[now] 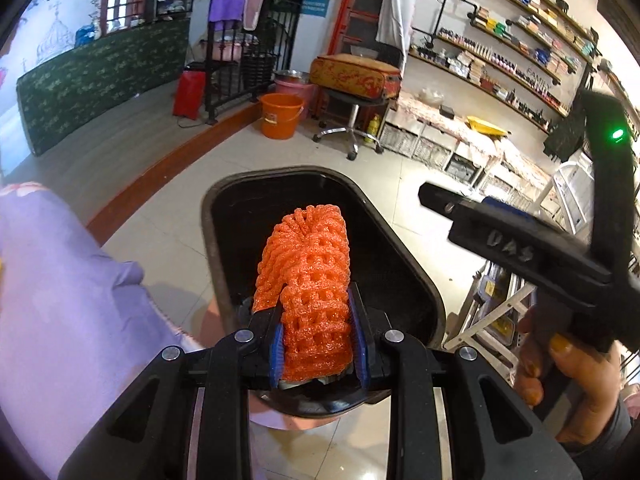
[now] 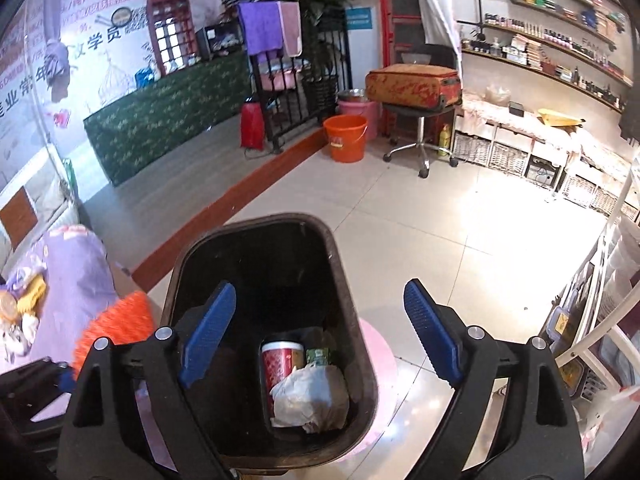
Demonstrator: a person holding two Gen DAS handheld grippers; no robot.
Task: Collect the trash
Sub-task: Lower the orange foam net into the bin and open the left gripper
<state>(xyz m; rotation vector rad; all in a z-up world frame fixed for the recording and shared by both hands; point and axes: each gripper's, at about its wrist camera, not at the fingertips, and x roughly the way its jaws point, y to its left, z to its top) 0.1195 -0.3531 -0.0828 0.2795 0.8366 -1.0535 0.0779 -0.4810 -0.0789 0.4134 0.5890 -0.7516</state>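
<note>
My left gripper (image 1: 318, 344) is shut on an orange foam net (image 1: 310, 276), which sticks out over the mouth of a black trash bin (image 1: 416, 272). In the right wrist view the same bin (image 2: 192, 256) stands below my right gripper (image 2: 320, 332), whose blue pads (image 2: 208, 332) are spread wide with nothing between them. Inside the bin lie a red paper cup (image 2: 280, 364), a crumpled white wrapper (image 2: 312, 396) and a small green packet (image 2: 318, 356). The orange net (image 2: 116, 328) shows blurred at the left there. The right gripper's body (image 1: 520, 240) and a hand (image 1: 576, 384) appear at the right of the left wrist view.
A table with a lilac cloth (image 2: 76, 264) and scraps on it stands left of the bin. The bin rests on a pink round stool (image 2: 380, 364). An orange bucket (image 2: 346, 138), a wheeled stool (image 2: 420, 120) and low shelving (image 2: 520, 152) line the far side of the tiled floor.
</note>
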